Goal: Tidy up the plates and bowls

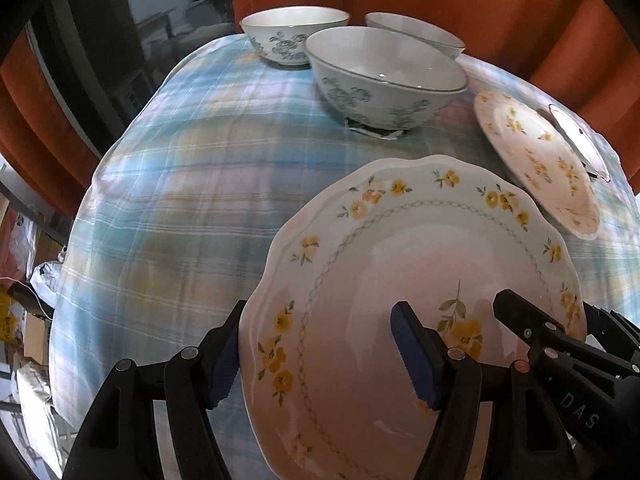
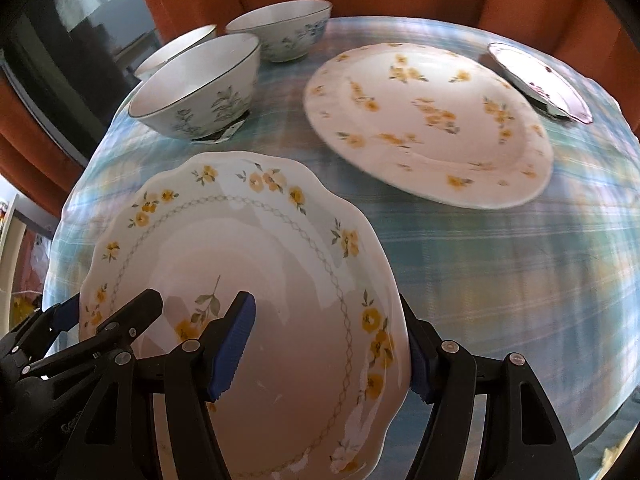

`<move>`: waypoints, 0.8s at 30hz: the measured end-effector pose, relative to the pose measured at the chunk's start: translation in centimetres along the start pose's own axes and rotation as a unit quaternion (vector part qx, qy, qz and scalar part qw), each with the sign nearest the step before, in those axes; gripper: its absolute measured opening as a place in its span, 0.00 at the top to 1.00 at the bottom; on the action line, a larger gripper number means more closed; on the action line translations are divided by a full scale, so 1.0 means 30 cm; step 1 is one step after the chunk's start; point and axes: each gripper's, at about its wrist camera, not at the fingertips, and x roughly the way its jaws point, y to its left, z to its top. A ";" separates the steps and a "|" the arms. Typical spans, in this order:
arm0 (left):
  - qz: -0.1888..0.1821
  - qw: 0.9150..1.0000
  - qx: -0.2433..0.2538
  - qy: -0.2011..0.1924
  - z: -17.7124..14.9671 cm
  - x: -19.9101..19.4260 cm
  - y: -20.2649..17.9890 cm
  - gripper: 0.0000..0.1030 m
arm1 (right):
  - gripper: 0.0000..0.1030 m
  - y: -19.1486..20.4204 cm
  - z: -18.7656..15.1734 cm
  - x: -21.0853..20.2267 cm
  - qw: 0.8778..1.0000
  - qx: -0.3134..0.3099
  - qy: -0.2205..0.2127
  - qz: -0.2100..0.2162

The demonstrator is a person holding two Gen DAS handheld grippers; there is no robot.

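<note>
1. My left gripper (image 1: pixel 320 356) has its fingers spread wide across the left rim of the scalloped plate (image 1: pixel 420 280). One blue pad (image 1: pixel 222 364) sits just outside the rim on the underside; the other pad (image 1: pixel 414 356) lies over the plate's face. Whether they actually press the china, I cannot tell.
2. My right gripper (image 2: pixel 332 344) straddles the opposite rim the same way: one blue pad (image 2: pixel 234 344) over the face, the other (image 2: pixel 418 364) behind the edge. Fingers wide apart; contact not readable from the right wrist view.
3. Each wrist view shows the other gripper at the plate's far edge, so the plate sits between the two tools. It is tilted toward the cameras at the near side of the table. I cannot tell if its lower edge rests on the plaid tablecloth (image 1: pixel 180 184).
4. Beyond it, a flat plate with yellow flowers (image 2: pixel 432 120) lies on the cloth, apart from the scalloped one.
5. A small dish with a dark rim (image 2: pixel 540 80) lies just past that flat plate, at the far right edge.
6. Three blue-patterned bowls stand upright at the far side: nearest bowl (image 1: pixel 384 80), second bowl (image 1: pixel 292 34), third bowl (image 1: pixel 416 36). They are close together, not stacked.
7. Orange curtain (image 1: pixel 480 4) behind the table.
</note>
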 end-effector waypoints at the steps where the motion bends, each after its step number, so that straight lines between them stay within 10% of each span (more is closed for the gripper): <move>1: 0.000 1.000 0.002 -0.002 0.003 0.002 0.004 0.31 | 0.31 0.005 0.004 0.005 1.000 0.000 0.001 0.000; 24: 0.051 0.999 -0.009 -0.012 0.062 -0.088 0.025 0.14 | 0.27 0.045 0.074 -0.018 0.999 -0.024 0.015 -0.018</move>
